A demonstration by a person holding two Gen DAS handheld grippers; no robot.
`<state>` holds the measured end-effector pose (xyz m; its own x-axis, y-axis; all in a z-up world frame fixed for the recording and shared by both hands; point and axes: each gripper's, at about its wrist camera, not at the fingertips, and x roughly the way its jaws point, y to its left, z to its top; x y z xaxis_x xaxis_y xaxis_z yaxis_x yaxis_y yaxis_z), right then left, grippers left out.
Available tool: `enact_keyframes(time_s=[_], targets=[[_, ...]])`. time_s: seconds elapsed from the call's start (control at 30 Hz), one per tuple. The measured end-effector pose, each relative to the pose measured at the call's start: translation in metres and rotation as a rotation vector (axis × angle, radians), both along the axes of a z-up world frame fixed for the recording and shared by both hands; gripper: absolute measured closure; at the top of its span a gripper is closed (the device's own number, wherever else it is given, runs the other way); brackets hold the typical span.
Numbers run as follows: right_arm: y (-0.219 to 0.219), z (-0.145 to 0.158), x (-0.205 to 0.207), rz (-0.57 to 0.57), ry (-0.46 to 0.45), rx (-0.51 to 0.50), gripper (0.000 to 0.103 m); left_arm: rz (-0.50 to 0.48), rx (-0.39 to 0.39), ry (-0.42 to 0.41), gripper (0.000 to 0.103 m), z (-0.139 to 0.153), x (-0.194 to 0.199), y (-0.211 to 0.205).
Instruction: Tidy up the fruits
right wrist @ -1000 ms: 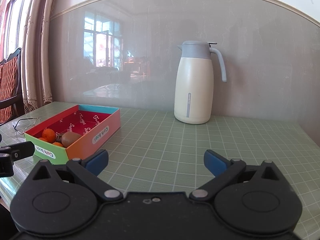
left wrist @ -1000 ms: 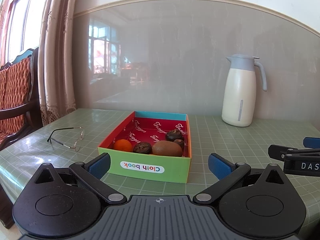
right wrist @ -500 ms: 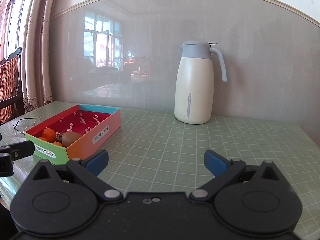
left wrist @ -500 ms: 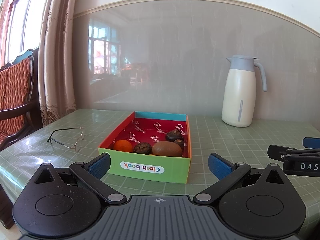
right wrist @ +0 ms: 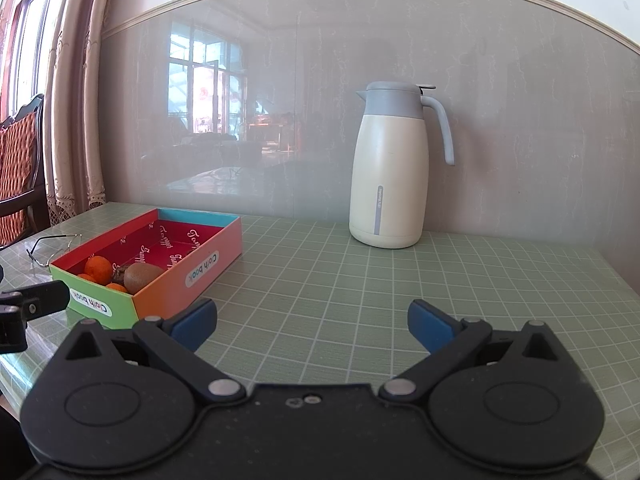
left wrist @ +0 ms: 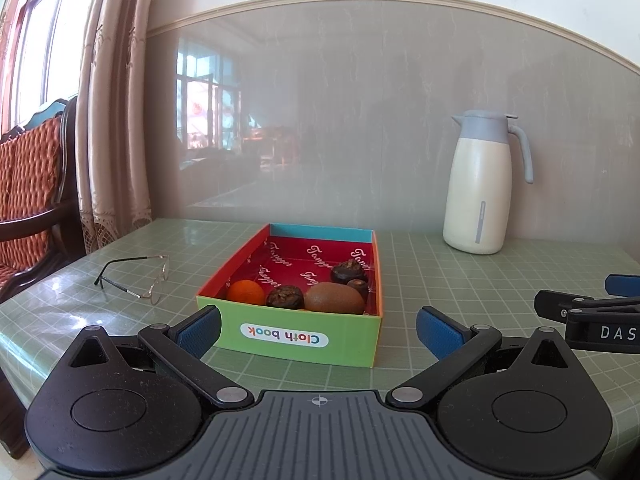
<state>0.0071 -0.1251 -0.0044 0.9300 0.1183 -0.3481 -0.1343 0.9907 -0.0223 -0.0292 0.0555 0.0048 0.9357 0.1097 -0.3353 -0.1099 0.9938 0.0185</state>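
On the green checked table [left wrist: 460,276], from left to right, lie the glasses [left wrist: 136,276], the box [left wrist: 296,332] holding an orange [left wrist: 245,293], dark fruits and a kiwi [left wrist: 335,299], then the jug [left wrist: 478,184]. Nothing has shifted over the last second. Left gripper [left wrist: 318,326] and right gripper [right wrist: 312,320] hover spread wide and empty, so sorting looks not yet begun.

Bare green table [right wrist: 340,300] between box [right wrist: 208,256] and jug [right wrist: 390,184]; glasses [left wrist: 140,276] just left of box.
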Motion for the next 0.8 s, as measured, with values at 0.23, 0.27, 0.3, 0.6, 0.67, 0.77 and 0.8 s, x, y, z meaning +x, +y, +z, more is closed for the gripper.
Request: enact_keyframes(time_s=[0.23, 0.27, 0.3, 0.6, 0.67, 0.77, 0.8], targets=[[0.0002, 0.0001, -0.0003, 0.001, 0.0, -0.001, 0.001, -0.001, 0.0, -0.001, 0.0, 0.0004, -0.0007, 0.0006], [0.0002, 0.0001, -0.0003, 0.0, 0.0, -0.001, 0.001, -0.001, -0.001, -0.001, 0.0, 0.0004, -0.0006, 0.0005], [0.0002, 0.0001, -0.0002, 0.0, 0.0, -0.001, 0.001, -0.001, 0.0, -0.001, 0.0, 0.0005, -0.0006, 0.0003], [0.0003, -0.0002, 0.0001, 0.001, 0.001, -0.003, 0.001, -0.012, 0.001, -0.013, 0.0, 0.0011, -0.0023, -0.0002], [0.0005, 0.0, -0.0002, 0.001, 0.0, -0.002, 0.001, -0.01, 0.006, -0.016, 0.0, 0.0011, -0.0025, -0.0006], [0.0011, -0.0011, -0.0009, 0.002, 0.001, -0.004, 0.001, -0.012, 0.007, -0.013, 0.0, 0.0012, -0.002, -0.0008], [0.0009, -0.0012, -0.001, 0.002, 0.0, -0.003, 0.001, -0.007, 0.008, -0.01, 0.0, 0.0011, -0.0014, -0.0007]])
